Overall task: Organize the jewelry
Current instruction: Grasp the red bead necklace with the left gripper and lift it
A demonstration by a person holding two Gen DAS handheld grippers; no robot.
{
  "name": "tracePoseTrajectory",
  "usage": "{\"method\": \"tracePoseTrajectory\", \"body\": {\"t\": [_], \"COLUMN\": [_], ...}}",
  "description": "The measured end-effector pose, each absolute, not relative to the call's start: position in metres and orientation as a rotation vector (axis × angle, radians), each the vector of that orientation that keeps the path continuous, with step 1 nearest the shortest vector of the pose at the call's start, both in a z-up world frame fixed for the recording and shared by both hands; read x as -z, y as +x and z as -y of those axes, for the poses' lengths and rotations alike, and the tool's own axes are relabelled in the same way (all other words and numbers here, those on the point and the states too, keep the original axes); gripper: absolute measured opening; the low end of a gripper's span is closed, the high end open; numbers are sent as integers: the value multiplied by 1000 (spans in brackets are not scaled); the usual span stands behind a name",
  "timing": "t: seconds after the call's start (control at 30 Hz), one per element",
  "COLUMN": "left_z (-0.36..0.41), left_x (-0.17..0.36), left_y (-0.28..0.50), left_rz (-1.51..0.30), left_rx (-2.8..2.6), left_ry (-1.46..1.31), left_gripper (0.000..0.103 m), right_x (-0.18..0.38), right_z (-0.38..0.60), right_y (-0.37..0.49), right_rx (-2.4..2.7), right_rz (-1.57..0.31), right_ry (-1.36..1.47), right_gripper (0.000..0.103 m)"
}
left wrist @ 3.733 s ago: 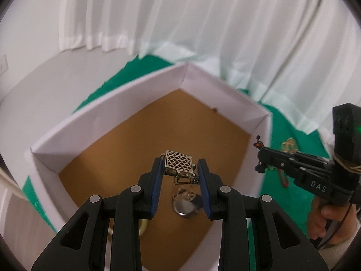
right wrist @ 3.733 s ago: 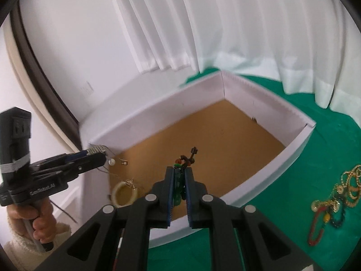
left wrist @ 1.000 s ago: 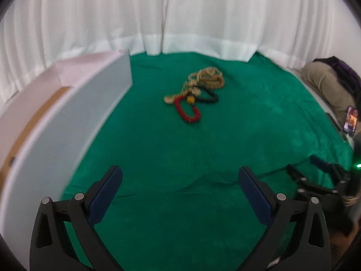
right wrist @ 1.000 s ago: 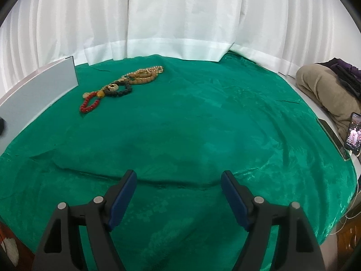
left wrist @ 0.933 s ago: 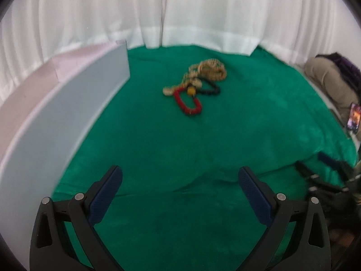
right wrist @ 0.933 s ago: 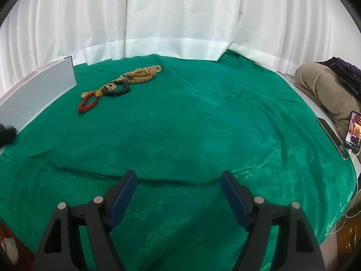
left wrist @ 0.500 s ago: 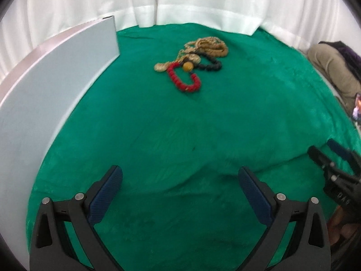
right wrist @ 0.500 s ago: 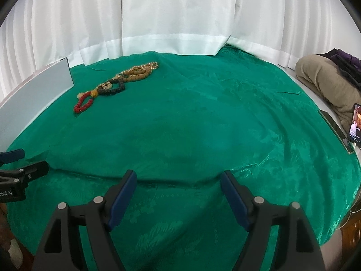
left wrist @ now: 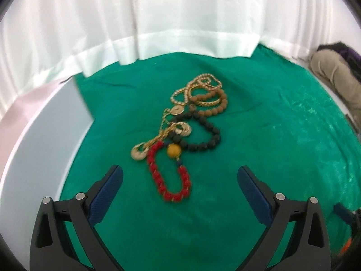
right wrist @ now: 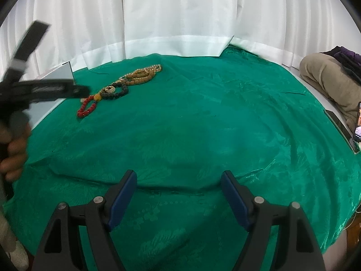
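Jewelry pile (left wrist: 187, 131) on green cloth (left wrist: 259, 135); left gripper (left wrist: 180, 177) jaws just narrowing, empty

Both cams ride the grippers, angled down over the green cloth (right wrist: 203, 117) toward the curtained far edge. Left one sits close above the jewelry pile (left wrist: 185, 135); right one hangs back near the front edge. Both catch that pile and the white box (left wrist: 45, 140).

White pleated curtains (right wrist: 176, 11) hang across the whole rear, their hem meeting a desk draped in patterned green cloth (right wrist: 203, 117). At the right edge lie a beige bundle (right wrist: 327, 76), a dark purple garment (right wrist: 347, 53), and a lit phone screen (right wrist: 358, 126).
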State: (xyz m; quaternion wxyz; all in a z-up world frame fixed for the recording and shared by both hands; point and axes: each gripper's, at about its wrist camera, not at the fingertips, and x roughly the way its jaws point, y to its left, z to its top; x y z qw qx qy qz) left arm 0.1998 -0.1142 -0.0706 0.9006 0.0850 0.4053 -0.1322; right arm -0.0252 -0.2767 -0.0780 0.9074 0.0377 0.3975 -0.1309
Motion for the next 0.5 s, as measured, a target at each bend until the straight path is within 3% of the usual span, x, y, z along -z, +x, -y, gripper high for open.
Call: {"method": "tracePoseTrajectory", "body": {"t": [0.07, 0.27, 0.33, 0.4, 0.47, 0.5], "left_z": [119, 109, 106, 104, 99, 95], "left_x": [82, 104, 102, 100, 99, 99], "left_y": [208, 221, 220, 218, 216, 216], "left_rz": [-866, -948, -944, -944, -954, -962], "left_rx": [269, 290, 291, 309, 331, 343], "left_ry": [205, 137, 134, 136, 126, 114], "left_gripper": [83, 74, 60, 34, 19, 18], "right_x": [78, 80, 80, 80, 80, 80], "right_z": [278, 279, 280, 280, 280, 279], "right_y": [-26, -29, -29, -29, -29, -29], "right_rx": [263, 249, 247, 247, 246, 244], "right_rz": [-820, -824, -825, -824, -824, -823], "right_ry": [85, 97, 101, 104, 104, 103], "right_gripper": [79, 79, 79, 79, 79, 79]}}
